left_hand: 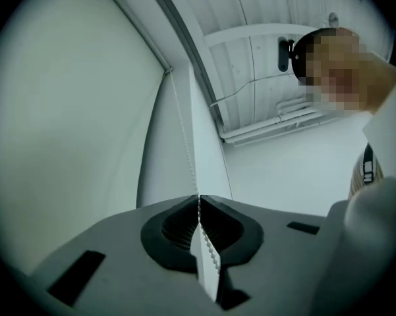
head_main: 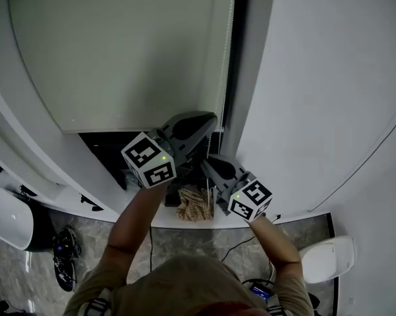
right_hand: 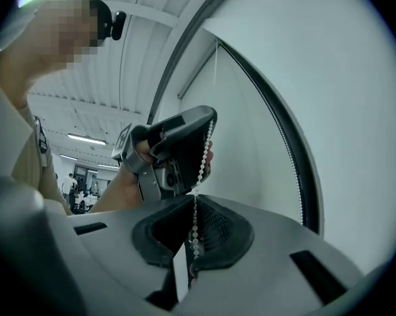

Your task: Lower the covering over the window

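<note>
Smooth white walls (head_main: 316,78) are framing a matte, pale roller blind (head_main: 118,51), hanging partway down the dark window (head_main: 109,147). Left tongs (left_hand: 198,201) are clenching its thin beaded chain (left_hand: 186,151). Right tongs (right_hand: 194,206) are clenching the same chain just below.

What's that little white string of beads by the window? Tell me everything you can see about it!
The white bead chain is a thin string of tiny round balls, plastic by the look. It hangs nearly straight down beside the right edge of the pale roller blind. The left gripper pinches it higher up, the right gripper lower down, both shut on it.
</note>
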